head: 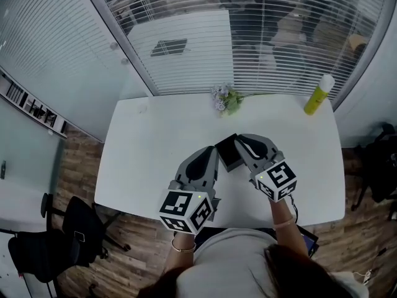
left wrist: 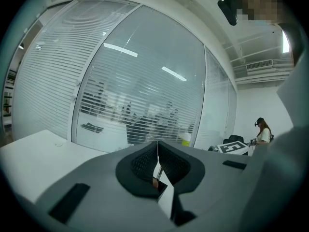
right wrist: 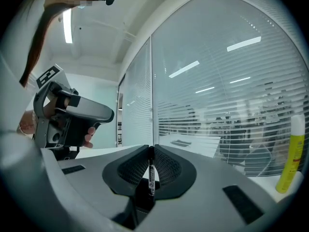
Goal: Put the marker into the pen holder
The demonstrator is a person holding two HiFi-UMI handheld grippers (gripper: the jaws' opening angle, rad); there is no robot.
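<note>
A black pen holder [head: 228, 156] stands on the white table [head: 149, 148], between my two grippers. My right gripper [head: 239, 139] is just right of it, shut on a black marker [right wrist: 151, 177] with a white label that stands upright between the pads. In the head view the marker itself is hidden by the jaws. My left gripper [head: 213, 153] is at the holder's left side with its jaws pressed together [left wrist: 157, 147]. Only a sliver of table and a dark edge shows through the gap below them.
A yellow bottle [head: 318, 95] stands at the table's back right corner, and a small bunch of flowers [head: 224, 98] lies at the back middle. Glass walls with blinds rise behind the table. A black chair [head: 74, 225] is on the floor at the left.
</note>
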